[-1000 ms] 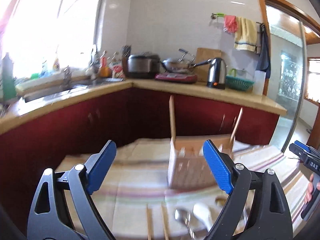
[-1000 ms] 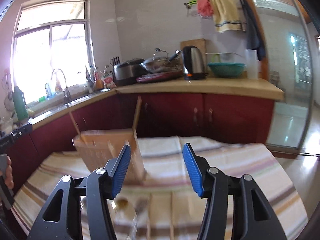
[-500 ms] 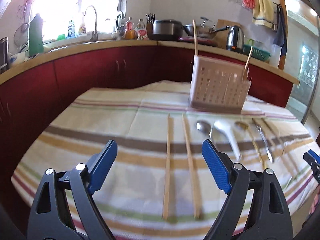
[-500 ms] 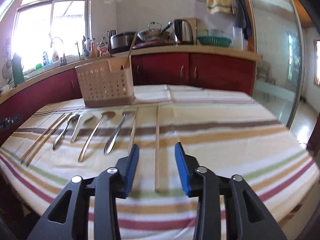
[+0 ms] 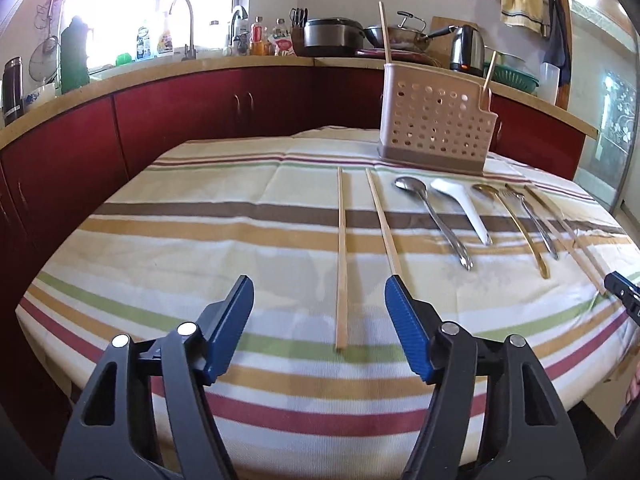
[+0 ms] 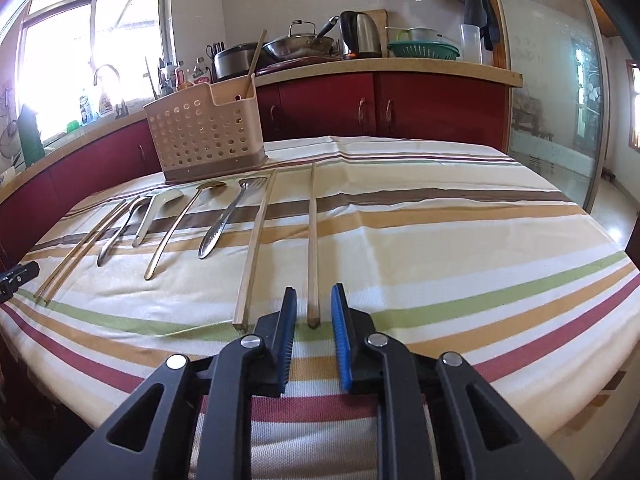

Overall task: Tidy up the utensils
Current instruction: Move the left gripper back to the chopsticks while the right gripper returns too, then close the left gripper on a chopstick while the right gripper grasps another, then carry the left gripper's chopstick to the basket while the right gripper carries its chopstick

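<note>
A beige perforated utensil holder (image 5: 436, 128) (image 6: 204, 140) stands at the far side of the striped tablecloth (image 5: 208, 240) with two chopsticks upright in it. Spoons, a fork (image 6: 228, 220) and chopsticks lie in a row before it. My left gripper (image 5: 318, 292) hovers low over the near end of a wooden chopstick (image 5: 342, 260). Its jaws are closing, with the stick between them and untouched. A second chopstick (image 5: 384, 224) runs toward its right pad. My right gripper (image 6: 313, 304) is closing around the near tip of another chopstick (image 6: 312, 240), with narrow gaps on both sides.
A steel spoon (image 5: 436, 216), a white spoon (image 5: 464, 208) and a gold spoon (image 5: 516, 228) lie between the two chopstick pairs. Red cabinets and a worktop with a kettle (image 6: 360, 34) and pots stand behind. The table's near edge drops off just below both grippers.
Both grippers came down from cabinet height to just above the cloth. Both pairs of jaws narrowed, the right one much more. A chopstick end now lies between each pair.
</note>
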Tool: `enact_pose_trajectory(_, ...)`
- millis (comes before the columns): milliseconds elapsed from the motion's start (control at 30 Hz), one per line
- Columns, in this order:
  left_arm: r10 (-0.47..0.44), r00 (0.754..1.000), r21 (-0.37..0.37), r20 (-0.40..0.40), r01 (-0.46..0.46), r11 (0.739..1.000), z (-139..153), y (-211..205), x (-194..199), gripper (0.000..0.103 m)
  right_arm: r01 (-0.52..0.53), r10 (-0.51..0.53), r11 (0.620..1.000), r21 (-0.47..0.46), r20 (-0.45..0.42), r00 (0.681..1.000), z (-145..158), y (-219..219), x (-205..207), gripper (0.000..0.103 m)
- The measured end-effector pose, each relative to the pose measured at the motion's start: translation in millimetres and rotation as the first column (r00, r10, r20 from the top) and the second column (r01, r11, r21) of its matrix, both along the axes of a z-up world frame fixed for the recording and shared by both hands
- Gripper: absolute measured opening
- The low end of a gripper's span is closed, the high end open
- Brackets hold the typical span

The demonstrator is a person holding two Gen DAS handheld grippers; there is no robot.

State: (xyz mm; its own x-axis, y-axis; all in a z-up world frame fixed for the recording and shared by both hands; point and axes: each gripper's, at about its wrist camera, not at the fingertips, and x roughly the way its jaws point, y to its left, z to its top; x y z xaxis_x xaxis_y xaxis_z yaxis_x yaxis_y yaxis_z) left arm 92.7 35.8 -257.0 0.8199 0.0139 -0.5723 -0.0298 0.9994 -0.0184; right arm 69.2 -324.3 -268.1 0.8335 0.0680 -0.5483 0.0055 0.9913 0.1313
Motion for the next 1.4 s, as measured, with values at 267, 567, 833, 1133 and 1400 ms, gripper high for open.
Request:
enact_pose_trajectory(267,-0.022,0.998,-0.014,-0.052,0.022,1.0,-13.9,-0.6,2.5,0.043,-0.005,0.005,1.0,0.002,0.0,1.0,-0.7,0.6,-2.3,0.011)
enact_pose_trajectory(567,-0.085,0.995,0.026,-0.047,0.087,0.996,-16.9,-13.3,2.9,0.013,-0.012,0.012,1.0,0.005,0.0,1.0,-1.2,4.0,-5.1,0.007)
enact_pose_trajectory(833,-0.097,0.994,0.017,-0.057,0.098,0.995,-14.9,-12.7,-1.1,0.006,-0.002,0.002,1.0,0.01,0.019,1.0,5.2,2.9,-9.7,0.007)
enact_pose_trajectory(1133,-0.076,0.997,-0.002,-0.014,0.076,0.997,17.5,1.0,-13.2,0.006,0.029,-0.03,1.0,0.005,0.118,0.993,46.4,-4.4,-20.2,0.007)
enact_pose_trajectory(1400,-0.068,0.996,-0.005,0.063,0.068,0.998,69.9,10.4,-24.2,0.006,0.046,-0.048,0.999,0.014,0.227,0.973,100.6,-11.7,-24.7,0.007)
